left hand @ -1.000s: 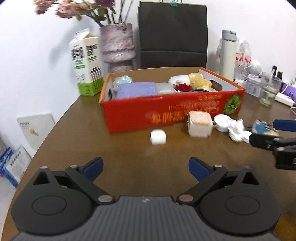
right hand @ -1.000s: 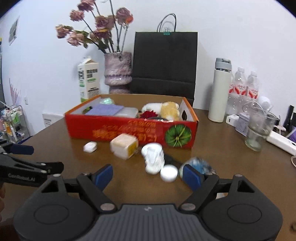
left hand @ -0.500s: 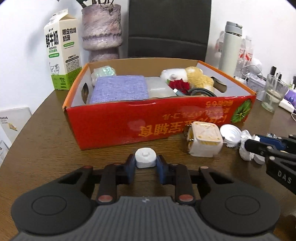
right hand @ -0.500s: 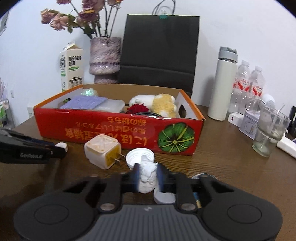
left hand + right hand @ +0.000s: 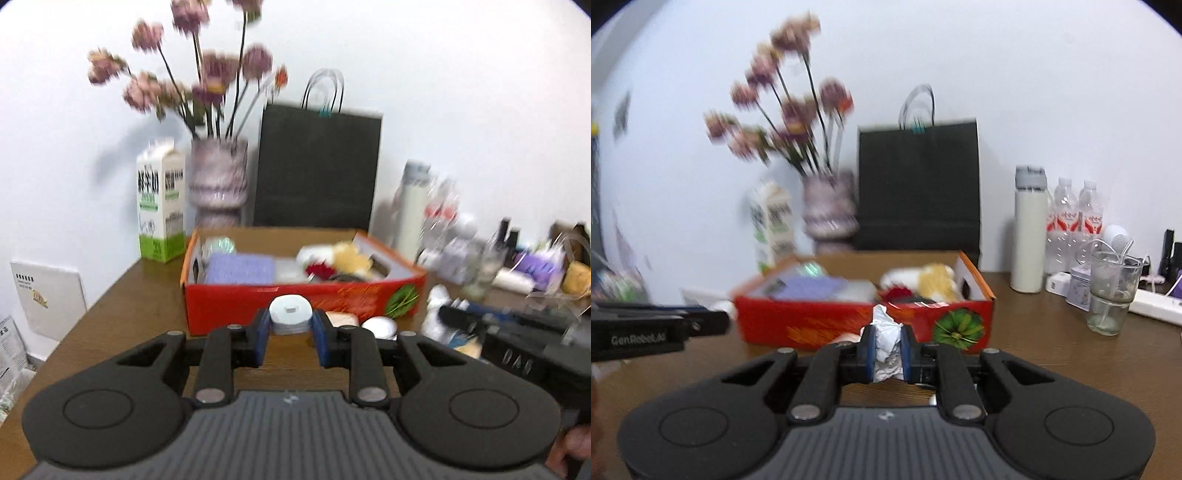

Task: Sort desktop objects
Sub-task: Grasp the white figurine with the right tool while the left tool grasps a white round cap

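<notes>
My left gripper (image 5: 290,332) is shut on a small white rounded case (image 5: 290,315) and holds it above the table, in front of the red cardboard box (image 5: 236,304). My right gripper (image 5: 886,350) is shut on a crumpled white paper wad (image 5: 885,338), also lifted, near the box's front wall (image 5: 812,325). The box holds a purple cloth (image 5: 240,268), a plush toy (image 5: 351,258) and a red item. A beige cube plug (image 5: 341,318) and a white round lid (image 5: 378,326) lie on the table by the box. The right gripper shows in the left wrist view (image 5: 465,319).
Behind the box stand a milk carton (image 5: 160,206), a vase of dried flowers (image 5: 218,184) and a black paper bag (image 5: 317,170). To the right are a white thermos (image 5: 1028,232), water bottles (image 5: 1075,218), a glass (image 5: 1112,291) and a power strip (image 5: 1156,310).
Both grippers have risen from the table with their objects and tilted up, so the view now shows more wall. One second ago both were open and empty.
</notes>
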Tool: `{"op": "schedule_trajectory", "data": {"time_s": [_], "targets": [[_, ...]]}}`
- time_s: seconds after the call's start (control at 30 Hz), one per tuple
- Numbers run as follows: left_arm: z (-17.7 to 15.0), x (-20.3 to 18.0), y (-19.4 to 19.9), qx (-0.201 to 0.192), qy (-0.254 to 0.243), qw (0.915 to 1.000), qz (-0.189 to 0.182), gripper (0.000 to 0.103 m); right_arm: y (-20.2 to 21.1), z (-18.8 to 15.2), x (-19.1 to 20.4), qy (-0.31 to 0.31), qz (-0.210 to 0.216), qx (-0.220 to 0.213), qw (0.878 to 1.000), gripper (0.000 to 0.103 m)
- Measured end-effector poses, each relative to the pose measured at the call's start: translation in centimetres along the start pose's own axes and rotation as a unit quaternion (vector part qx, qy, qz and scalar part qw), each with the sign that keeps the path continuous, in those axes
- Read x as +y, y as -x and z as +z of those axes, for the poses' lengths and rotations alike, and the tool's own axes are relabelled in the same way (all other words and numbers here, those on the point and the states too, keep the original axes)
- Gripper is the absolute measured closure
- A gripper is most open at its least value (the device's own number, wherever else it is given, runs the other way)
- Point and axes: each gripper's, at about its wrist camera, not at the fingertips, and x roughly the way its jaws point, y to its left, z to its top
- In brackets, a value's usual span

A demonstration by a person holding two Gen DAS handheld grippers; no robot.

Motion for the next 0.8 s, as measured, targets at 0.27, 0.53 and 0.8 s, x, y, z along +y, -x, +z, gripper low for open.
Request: {"op": "schedule_trajectory", "data": {"time_s": [0.27, 0.53, 0.8], "targets": [[-0.1, -2.7, 6.6, -0.05, -0.049, 0.9976, 0.005, 0.077, 5.9, -1.8, 3.1, 0.0, 0.039, -0.007, 0.999, 0.091], [-0.5, -4.2, 9.2, -0.062, -0.068, 0.9957, -0.006, 0.077, 9.1, -1.5, 3.6, 0.001, 0.035, -0.026, 0.999, 0.091], [-0.2, -3.9, 8.7, -0.05, -0.065, 0.9966, -0.011, 0.08, 10.0, -0.9, 3.0, 0.008, 0.031, -0.03, 0.999, 0.09]]}}
